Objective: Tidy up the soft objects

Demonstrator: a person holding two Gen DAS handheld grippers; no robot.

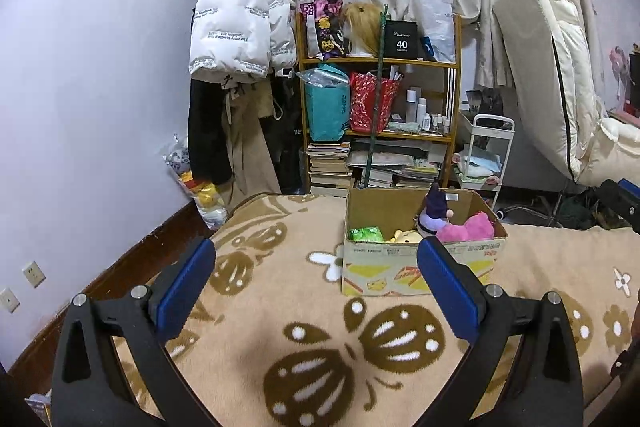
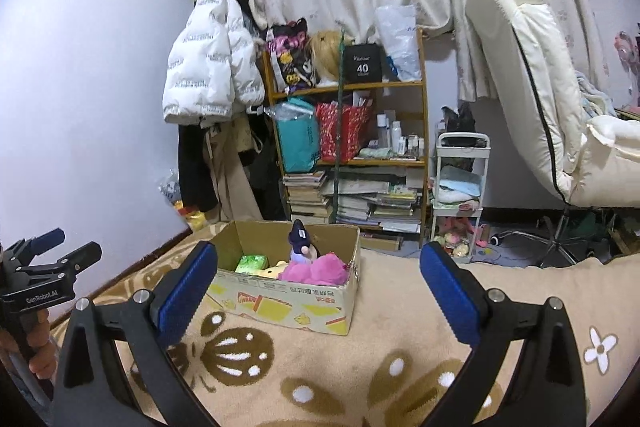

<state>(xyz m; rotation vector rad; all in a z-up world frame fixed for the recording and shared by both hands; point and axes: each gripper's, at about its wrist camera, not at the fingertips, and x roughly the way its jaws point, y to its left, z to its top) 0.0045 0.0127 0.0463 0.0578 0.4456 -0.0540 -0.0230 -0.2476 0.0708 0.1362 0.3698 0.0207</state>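
A cardboard box [image 1: 420, 267] [image 2: 288, 303] stands on a beige blanket with brown butterfly patterns [image 1: 320, 347] [image 2: 380, 367]. Inside lie a pink plush [image 1: 466, 229] [image 2: 320, 269], a purple-hatted doll [image 1: 434, 211] [image 2: 300, 245], a yellow plush [image 1: 406, 237] [image 2: 272, 271] and a green packet [image 1: 366, 234] [image 2: 252, 263]. My left gripper [image 1: 316, 287] is open and empty, just short of the box. My right gripper [image 2: 318, 291] is open and empty, with the box between its fingers in view. The left gripper also shows at the left edge of the right wrist view [image 2: 60, 251].
A wooden shelf [image 1: 380, 107] [image 2: 348, 147] with bags, bottles and stacked books stands behind the bed. Coats [image 1: 240, 27] hang at its left. A white cart [image 2: 460, 195], a folded mattress [image 2: 520, 67] and a chair base [image 2: 556, 239] stand at the right. A toy bag [image 1: 196, 187] leans on the wall.
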